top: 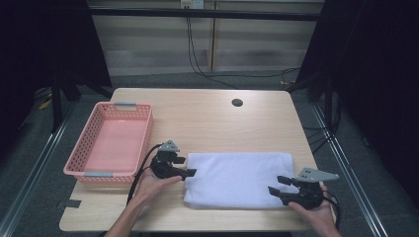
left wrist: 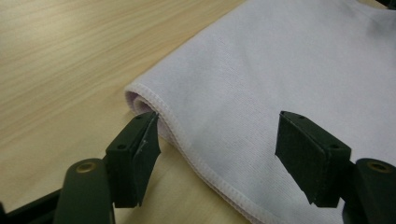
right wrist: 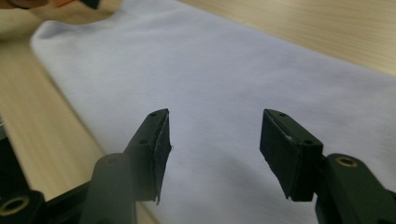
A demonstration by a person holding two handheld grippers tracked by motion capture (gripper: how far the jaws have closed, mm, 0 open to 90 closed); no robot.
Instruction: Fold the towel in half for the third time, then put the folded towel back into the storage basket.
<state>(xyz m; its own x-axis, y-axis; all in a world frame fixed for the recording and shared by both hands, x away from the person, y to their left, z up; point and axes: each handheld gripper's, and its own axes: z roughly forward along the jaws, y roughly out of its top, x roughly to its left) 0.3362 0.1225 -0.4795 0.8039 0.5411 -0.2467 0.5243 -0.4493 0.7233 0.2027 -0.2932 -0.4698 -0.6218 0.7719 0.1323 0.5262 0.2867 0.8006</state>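
A folded white towel lies flat on the wooden table, near its front edge. My left gripper sits at the towel's left end, open. In the left gripper view the hemmed corner of the towel runs between the spread jaws of the left gripper, and one pad is right beside the folded edge. My right gripper stands open at the towel's front right corner. In the right gripper view the right gripper hovers over the towel, with nothing pinched.
An empty pink plastic basket stands on the table's left side, just beyond the left hand. A round cable hole is near the far edge. Black cables trail on the floor behind the table.
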